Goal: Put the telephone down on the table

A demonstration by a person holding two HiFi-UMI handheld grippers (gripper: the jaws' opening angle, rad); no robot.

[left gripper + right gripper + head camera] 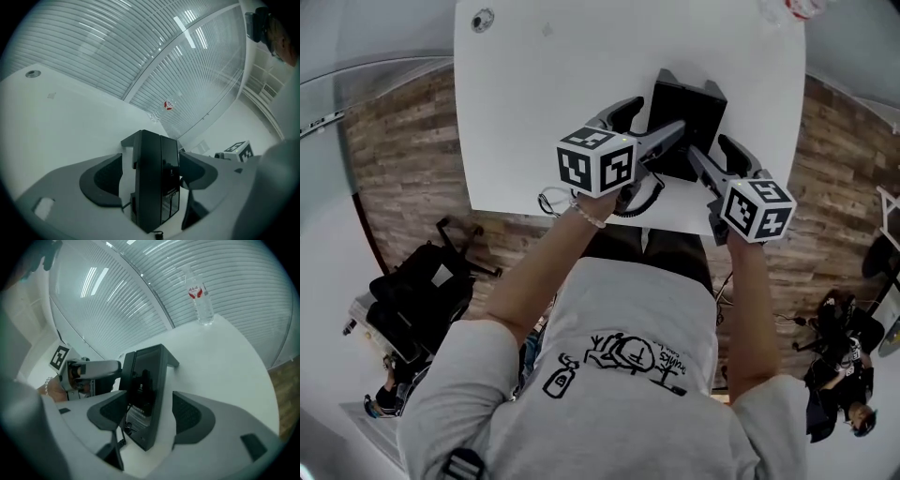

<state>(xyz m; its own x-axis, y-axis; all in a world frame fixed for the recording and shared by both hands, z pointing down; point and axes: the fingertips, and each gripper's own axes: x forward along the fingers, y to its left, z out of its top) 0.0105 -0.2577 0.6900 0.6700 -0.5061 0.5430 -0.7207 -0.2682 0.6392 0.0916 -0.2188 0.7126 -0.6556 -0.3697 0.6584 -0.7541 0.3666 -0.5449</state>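
Observation:
The black telephone stands on its edge on the white table, near the front edge, with its coiled cord trailing toward me. My left gripper reaches it from the left and my right gripper from the right. In the left gripper view the telephone is between the jaws of the left gripper, with a white gap beside the left pad. In the right gripper view the telephone sits between the right gripper's jaws, apart from the right pad. Both grippers are open.
A water bottle stands at the table's far right corner. A round cable hole is at the far left corner. A thin white cable hangs over the front edge. A black chair stands on the floor at the left.

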